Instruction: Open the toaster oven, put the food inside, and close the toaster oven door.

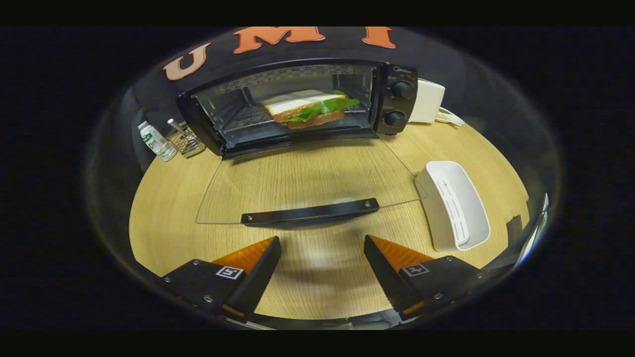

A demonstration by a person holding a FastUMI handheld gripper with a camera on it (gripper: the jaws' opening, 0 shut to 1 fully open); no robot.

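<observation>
From the gripper view, your gripper point(322, 265) hangs over the wooden table point(163, 218) with its fingers spread wide and nothing between them. Straight ahead of the fingers, and close, lies the handle point(310, 212) of the toaster oven door point(307, 176). The glass door is folded all the way down, lying flat just over the table, and its handle runs crosswise to your fingers, its long axis from left to right. The handle's middle sits almost in line with the gap between the fingers.

Beyond the door stands the toaster oven point(297, 106), its mouth facing you. The sandwich point(310, 109) already rests on the rack inside, so I judge that only the closing is left.

That move turns on the handle: it lies directly ahead and a little lower than your fingers, so you would likely reach forward, come under or around the bar, and swing it up and away toward the oven.

A white tray point(454, 206) lies to the right of the right finger, beside the door's edge; keep clear of it.
</observation>
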